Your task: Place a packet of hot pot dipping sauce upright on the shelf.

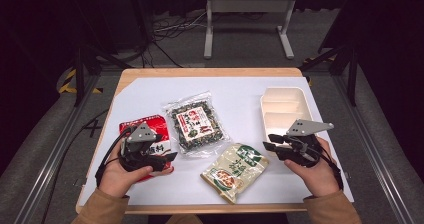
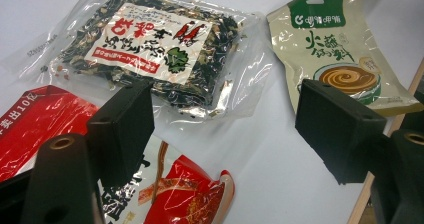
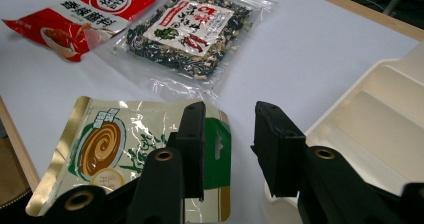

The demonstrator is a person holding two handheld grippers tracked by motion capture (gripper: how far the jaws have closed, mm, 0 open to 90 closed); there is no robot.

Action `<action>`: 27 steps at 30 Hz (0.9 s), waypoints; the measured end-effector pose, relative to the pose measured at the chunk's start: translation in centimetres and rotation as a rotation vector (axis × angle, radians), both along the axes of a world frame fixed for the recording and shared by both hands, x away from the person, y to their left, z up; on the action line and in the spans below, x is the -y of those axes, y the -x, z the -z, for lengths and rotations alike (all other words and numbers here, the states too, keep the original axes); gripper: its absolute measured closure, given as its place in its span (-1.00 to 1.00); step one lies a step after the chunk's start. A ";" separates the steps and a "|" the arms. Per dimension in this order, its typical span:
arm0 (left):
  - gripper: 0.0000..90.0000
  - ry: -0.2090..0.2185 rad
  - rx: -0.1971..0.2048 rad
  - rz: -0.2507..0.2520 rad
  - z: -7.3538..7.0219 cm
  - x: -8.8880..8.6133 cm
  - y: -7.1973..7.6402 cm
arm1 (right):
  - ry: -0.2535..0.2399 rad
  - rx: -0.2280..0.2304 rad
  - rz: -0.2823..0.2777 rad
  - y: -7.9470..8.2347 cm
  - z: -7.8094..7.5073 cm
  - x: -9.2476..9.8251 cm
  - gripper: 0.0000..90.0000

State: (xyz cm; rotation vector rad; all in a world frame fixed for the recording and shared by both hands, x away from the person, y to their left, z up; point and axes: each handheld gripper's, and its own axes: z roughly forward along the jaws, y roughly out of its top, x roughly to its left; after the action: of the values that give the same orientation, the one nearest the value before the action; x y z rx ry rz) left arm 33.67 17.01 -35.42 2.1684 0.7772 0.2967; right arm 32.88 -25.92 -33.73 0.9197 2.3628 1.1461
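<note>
Three food packets lie on the white table cover. A red packet (image 1: 150, 125) (image 2: 35, 116) (image 3: 85, 9) lies at the left, and my left gripper (image 1: 167, 158) (image 2: 225, 129) hovers over its near end, open, with nothing between the jaws. At the middle is a clear bag of dark dried mix (image 1: 195, 124) (image 2: 155, 49) (image 3: 185, 29). A beige and green sauce packet (image 1: 235, 169) (image 2: 340, 49) (image 3: 110, 144) lies near the front. My right gripper (image 1: 269, 141) (image 3: 227, 144) is open and points left, between the sauce packet and a white tray (image 1: 282, 109) (image 3: 380, 114).
The white tray has compartments and stands at the right of the table. The wooden table edge (image 1: 200, 209) runs along the front. Beyond the table stand a grey frame (image 1: 247, 14) and cables on the floor.
</note>
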 end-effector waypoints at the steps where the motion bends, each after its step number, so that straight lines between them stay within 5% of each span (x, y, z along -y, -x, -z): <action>1: -0.47 0.002 -0.006 -0.001 0.0 0.0 0.1 | 0.008 0.003 -0.004 0.0 0.0 -0.1 0.37; 20: -0.50 -0.008 -0.012 0.015 0.1 0.6 0.3 | 0.059 -0.061 -0.038 -1.1 -0.4 -2.4 0.15; 24: -0.50 -0.009 -0.020 0.008 0.3 0.4 0.4 | 0.084 -0.162 -0.028 -2.6 0.1 -3.4 0.21; 27: -0.50 -0.006 -0.026 0.004 0.3 0.1 0.4 | 0.114 -0.187 -0.016 -3.1 0.4 -3.9 0.21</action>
State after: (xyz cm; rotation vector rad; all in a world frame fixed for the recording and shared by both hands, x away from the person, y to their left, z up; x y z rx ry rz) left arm 33.22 16.87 -35.76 2.1832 0.7872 0.2693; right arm 36.00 -21.98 -34.17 1.0085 2.5578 0.9571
